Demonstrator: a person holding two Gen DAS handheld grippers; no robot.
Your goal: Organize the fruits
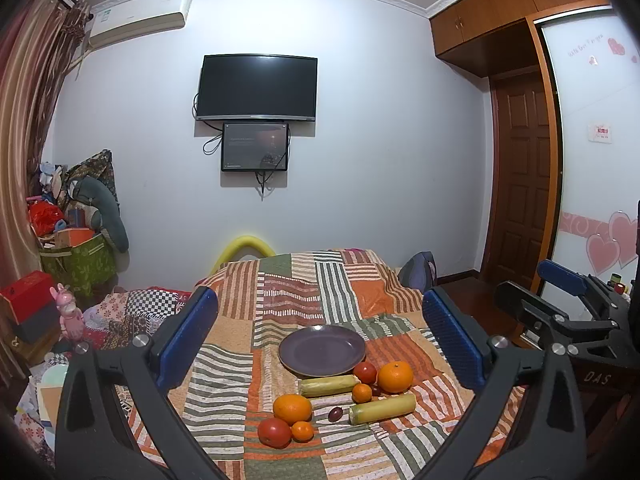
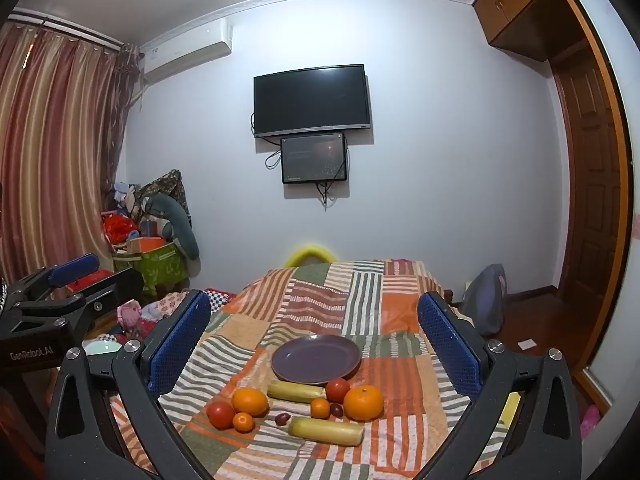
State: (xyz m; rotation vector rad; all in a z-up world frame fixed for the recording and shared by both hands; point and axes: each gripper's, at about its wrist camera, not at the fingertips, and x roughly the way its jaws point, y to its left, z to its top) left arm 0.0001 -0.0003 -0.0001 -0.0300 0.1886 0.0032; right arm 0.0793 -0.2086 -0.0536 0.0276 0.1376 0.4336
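Note:
An empty purple plate (image 1: 322,350) (image 2: 316,359) lies on the patchwork bedspread (image 1: 280,296) (image 2: 332,300). In front of it lie two big oranges (image 1: 292,408) (image 1: 395,377), two small oranges (image 1: 362,393) (image 1: 302,431), two tomatoes (image 1: 274,432) (image 1: 365,372), two pale yellow corn cobs (image 1: 382,409) (image 1: 329,385) and two dark grapes (image 1: 335,413). My left gripper (image 1: 320,340) hangs open above the bed, short of the fruit, holding nothing. My right gripper (image 2: 314,340) is open beside it, also holding nothing. Each gripper shows in the other's view (image 1: 568,304) (image 2: 52,300).
A green storage box (image 2: 160,266) with piled toys stands at the far left by the curtain (image 2: 52,152). A pink toy (image 1: 71,314) and clutter lie left of the bed. A grey bag (image 2: 486,296) rests at the bed's right, near the brown door (image 1: 524,184).

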